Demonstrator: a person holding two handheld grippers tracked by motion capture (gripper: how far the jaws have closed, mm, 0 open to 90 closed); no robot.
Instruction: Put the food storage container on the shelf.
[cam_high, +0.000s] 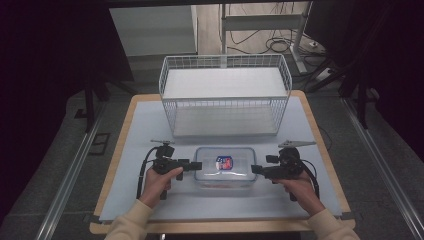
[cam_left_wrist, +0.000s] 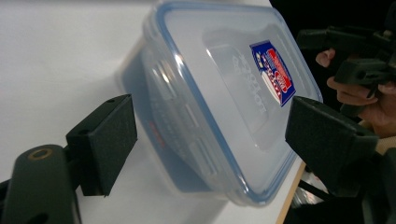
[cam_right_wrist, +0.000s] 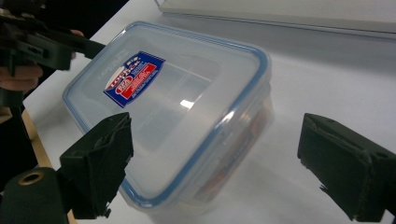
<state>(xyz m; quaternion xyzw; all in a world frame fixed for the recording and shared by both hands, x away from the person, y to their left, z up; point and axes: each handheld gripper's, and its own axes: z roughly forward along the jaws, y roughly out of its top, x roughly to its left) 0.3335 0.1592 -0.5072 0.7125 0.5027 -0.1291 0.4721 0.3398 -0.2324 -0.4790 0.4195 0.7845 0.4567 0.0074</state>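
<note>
Both hands are low over the bench (cam_high: 150, 200), forearms coming in from the near edge, each gripper held level and aimed inward at the clear lidded container (cam_high: 224, 167) lying flat between them, just in front of the white wire basket (cam_high: 225, 95). The left gripper (cam_high: 196, 165) sits at the container's left end, jaws spread wide and pressing on nothing. The right gripper (cam_high: 255, 169) mirrors it at the right end, jaws also apart, off the container's wall.
</note>
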